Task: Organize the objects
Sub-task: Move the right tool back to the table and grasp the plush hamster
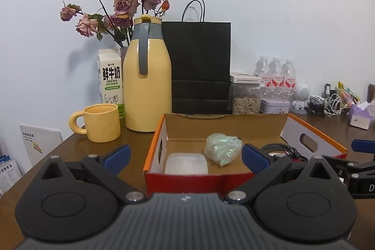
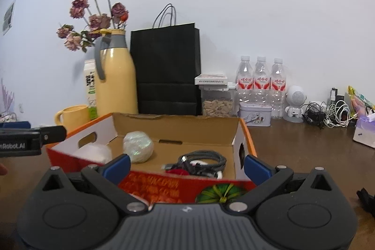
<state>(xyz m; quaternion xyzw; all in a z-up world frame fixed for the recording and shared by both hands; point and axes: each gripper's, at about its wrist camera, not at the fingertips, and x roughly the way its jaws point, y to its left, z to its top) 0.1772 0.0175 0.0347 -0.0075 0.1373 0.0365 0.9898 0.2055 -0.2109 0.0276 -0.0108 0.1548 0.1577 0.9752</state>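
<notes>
Partly hidden cable [image 2: 201,162] behind box [image 2: 178,127] wall, white container [image 1: 186,163] blurred

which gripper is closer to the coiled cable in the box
Right. The right gripper hovers directly in front of the coiled cable; the left gripper faces the box's other end.

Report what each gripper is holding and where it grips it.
Nothing is held. The left gripper and right gripper both have jaws spread wide, empty, in front of the cardboard box.
</notes>
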